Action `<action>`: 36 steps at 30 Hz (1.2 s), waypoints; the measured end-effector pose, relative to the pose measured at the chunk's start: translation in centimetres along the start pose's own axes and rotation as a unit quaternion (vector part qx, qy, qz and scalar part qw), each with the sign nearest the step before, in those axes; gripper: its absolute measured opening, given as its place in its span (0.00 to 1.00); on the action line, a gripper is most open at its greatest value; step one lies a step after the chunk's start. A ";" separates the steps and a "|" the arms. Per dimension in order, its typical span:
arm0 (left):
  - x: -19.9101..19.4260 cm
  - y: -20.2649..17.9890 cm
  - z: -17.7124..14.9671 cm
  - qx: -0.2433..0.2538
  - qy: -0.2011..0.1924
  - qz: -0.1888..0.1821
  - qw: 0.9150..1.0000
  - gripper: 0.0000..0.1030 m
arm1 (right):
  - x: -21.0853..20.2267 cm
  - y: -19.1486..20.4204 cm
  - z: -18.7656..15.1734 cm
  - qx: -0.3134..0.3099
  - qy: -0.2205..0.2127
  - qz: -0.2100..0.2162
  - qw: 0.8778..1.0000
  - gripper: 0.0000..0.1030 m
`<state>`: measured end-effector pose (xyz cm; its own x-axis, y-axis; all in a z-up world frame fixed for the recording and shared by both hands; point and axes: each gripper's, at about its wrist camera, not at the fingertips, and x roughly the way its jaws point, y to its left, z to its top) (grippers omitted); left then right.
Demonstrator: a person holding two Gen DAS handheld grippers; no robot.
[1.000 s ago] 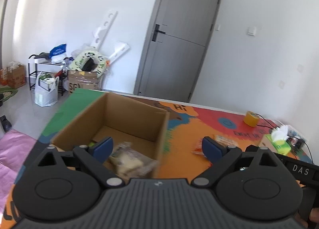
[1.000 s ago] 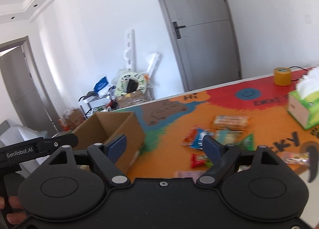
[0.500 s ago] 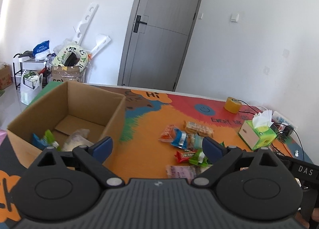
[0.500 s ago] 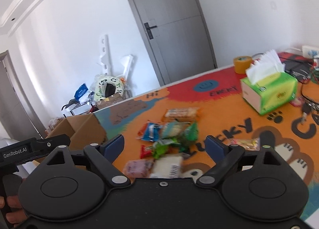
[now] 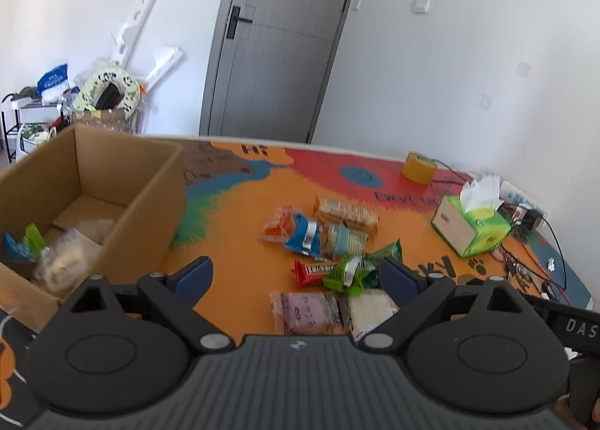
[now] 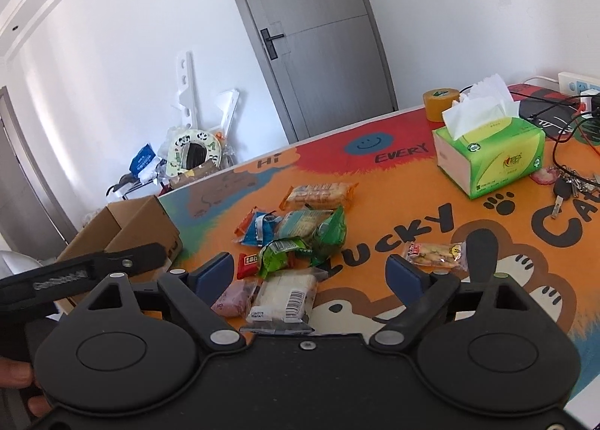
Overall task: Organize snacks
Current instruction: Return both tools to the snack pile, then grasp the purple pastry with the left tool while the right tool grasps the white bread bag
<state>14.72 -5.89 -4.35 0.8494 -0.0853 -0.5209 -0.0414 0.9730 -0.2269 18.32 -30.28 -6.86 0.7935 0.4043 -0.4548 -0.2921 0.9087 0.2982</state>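
While both grippers hover above the table's colourful mat (image 6: 393, 201), neither pinches anything: the left gripper (image 5: 296, 274) has its jaws spread wide, and the right gripper (image 6: 307, 272) likewise stands spread with nothing between its pads.

Nearest the right gripper lies a white pack (image 6: 285, 297) with a barcode, touching a pink pack (image 6: 234, 297) on its left. Just beyond them sit a red bar (image 6: 248, 265) and a crumpled green pack (image 6: 281, 253), then a blue pack (image 6: 260, 229) beside an orange one (image 6: 245, 223), a pale pack (image 6: 300, 223) under another green wrapper (image 6: 332, 233), and farthest a long biscuit pack (image 6: 318, 194). One small clear pack (image 6: 435, 253) lies apart to the right, on the mat's lettering.

Left of the pile stands a cardboard box (image 5: 150, 201), open on top; a few snacks (image 5: 56, 261) already lie in its near corner, blurred.

Farther right are a green tissue box (image 6: 491, 160), keys (image 6: 562, 188) beside it, and a tape roll (image 6: 440, 102) behind. Cables and a power strip (image 6: 577, 87) crowd the far right edge. Beyond the table are a grey door (image 5: 277, 51) and clutter against the white wall.
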 end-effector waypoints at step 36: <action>7.1 -0.8 -2.4 0.004 0.074 0.026 0.997 0.81 | 6.6 -1.0 -3.3 -0.004 0.072 -0.021 0.997 0.48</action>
<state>19.46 -7.83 -9.84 0.7595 -0.0639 -0.6473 -0.0792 0.9787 -0.1896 22.12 -28.16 -12.92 0.7198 0.3769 -0.5830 -0.2657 0.9254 0.2702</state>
